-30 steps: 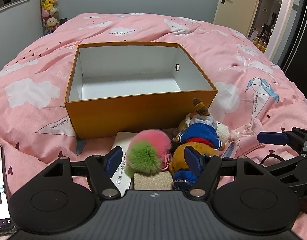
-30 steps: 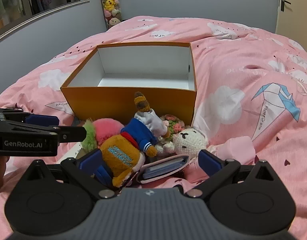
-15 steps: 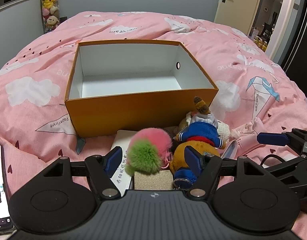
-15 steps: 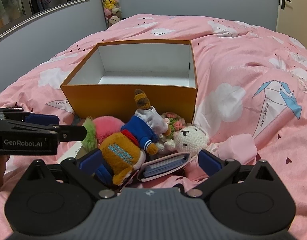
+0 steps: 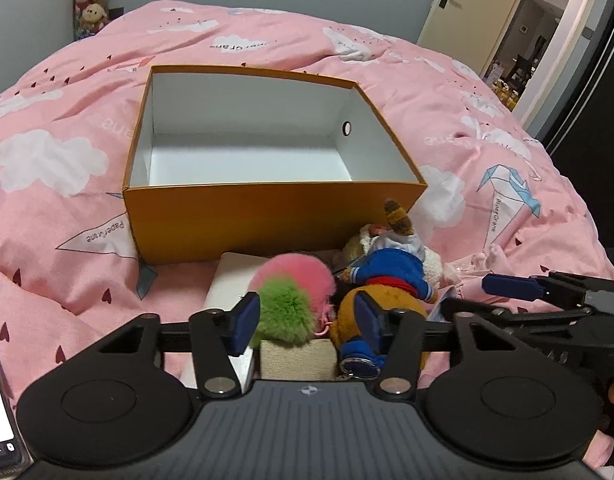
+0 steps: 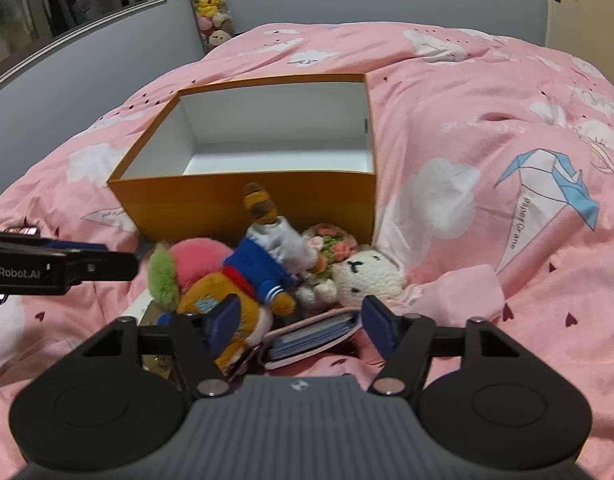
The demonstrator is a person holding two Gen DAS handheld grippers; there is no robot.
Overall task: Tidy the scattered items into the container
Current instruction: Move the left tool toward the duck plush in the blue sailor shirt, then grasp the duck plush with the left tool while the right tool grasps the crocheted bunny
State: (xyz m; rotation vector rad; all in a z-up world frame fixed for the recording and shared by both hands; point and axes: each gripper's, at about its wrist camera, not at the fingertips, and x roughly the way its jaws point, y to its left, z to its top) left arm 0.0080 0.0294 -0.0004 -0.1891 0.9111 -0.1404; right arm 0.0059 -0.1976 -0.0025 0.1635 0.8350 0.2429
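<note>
— Pink bedding (image 5: pixel 59 240) underneath, orange box (image 5: pixel 267 216) mid-frame stands empty. Where are you?
— Your left gripper (image 5: pixel 307 316) has just been narrowing around the pink-green pompom (image 5: pixel 291 300), your right gripper (image 6: pixel 301 318) around the card wallet (image 6: pixel 311 334); neither looks clamped. Finish closing, then lift boxward.

Left wrist view: mounted behind the left gripper (image 5: pixel 307 316), looking forward and steeply down along its fingers, close over the pile of toys, facing the open orange cardboard box with white interior (image 5: pixel 267 216) on the pink cloud-print duvet (image 5: pixel 47 200). Right wrist view: same arrangement behind the right gripper (image 6: pixel 303 320), set further right. Both views share the box (image 6: pixel 243 204), the duvet (image 6: pixel 487 140) and the orange plush in a blue jacket (image 5: pixel 391 276) (image 6: pixel 243 276); each shows the other gripper at its edge.
</note>
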